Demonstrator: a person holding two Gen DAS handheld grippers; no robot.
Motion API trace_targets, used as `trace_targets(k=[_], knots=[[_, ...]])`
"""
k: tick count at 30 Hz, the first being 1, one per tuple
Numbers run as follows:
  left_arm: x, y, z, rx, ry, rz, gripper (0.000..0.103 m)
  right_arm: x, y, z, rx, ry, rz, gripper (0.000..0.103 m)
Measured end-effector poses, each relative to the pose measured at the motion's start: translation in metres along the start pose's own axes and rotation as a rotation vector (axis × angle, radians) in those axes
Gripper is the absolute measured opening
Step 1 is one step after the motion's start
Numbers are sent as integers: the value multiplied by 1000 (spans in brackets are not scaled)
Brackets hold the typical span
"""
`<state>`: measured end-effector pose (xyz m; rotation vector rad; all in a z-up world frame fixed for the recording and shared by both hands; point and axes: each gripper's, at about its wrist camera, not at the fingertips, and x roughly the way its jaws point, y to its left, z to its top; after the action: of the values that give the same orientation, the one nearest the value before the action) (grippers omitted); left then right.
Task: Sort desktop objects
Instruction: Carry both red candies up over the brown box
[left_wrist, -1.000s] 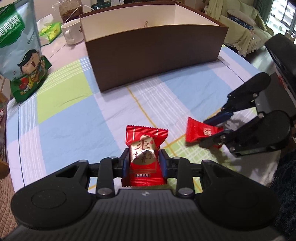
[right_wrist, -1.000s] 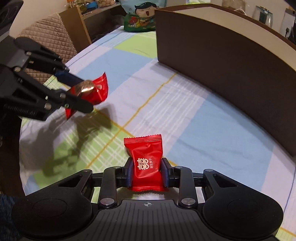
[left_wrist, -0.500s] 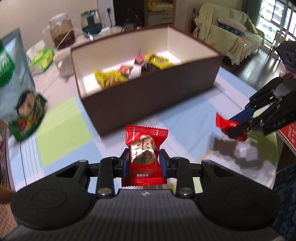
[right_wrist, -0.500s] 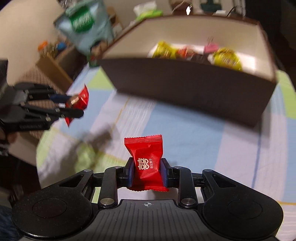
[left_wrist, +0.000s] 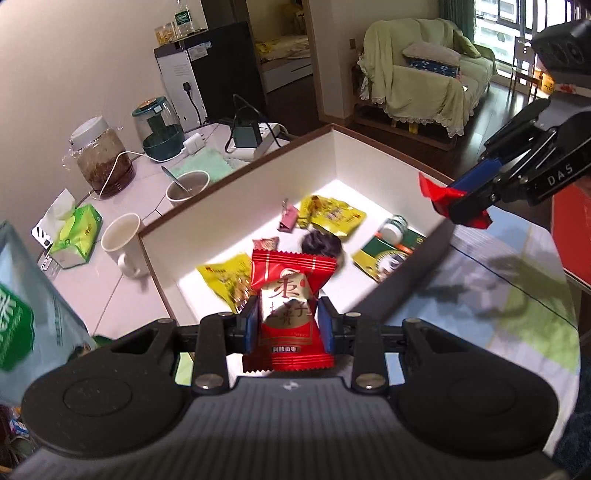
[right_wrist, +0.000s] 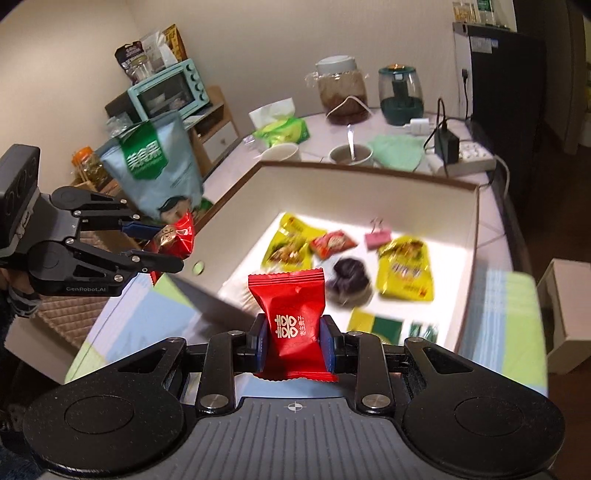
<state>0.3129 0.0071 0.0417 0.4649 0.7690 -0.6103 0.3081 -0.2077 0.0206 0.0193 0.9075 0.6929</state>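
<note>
Box (left_wrist: 369, 177) lies ahead and below both tongs; left (left_wrist: 288, 325) and right (right_wrist: 293, 345) each pinch an upright candy.

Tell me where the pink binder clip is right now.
The pink binder clip lies on the white floor of the brown box, toward its far wall in the right wrist view, between the small red-orange packet and a yellow snack packet.

Black grippers (left_wrist: 289, 325), blue-padded jaws, silver screws, white "DAS" lettering.
</note>
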Motion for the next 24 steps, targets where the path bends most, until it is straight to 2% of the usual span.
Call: trace_targets(k=[11,16,24], knots=[[59,24,24,-15,102,-54,28,45,-39,39,32,54,-26,28],[79,31,21,-9,164,-74,28,65,-48,42,54,109,-2,28],[108,34,17,-58,234,-124,28,99,-48,36,78,212,43,28]])
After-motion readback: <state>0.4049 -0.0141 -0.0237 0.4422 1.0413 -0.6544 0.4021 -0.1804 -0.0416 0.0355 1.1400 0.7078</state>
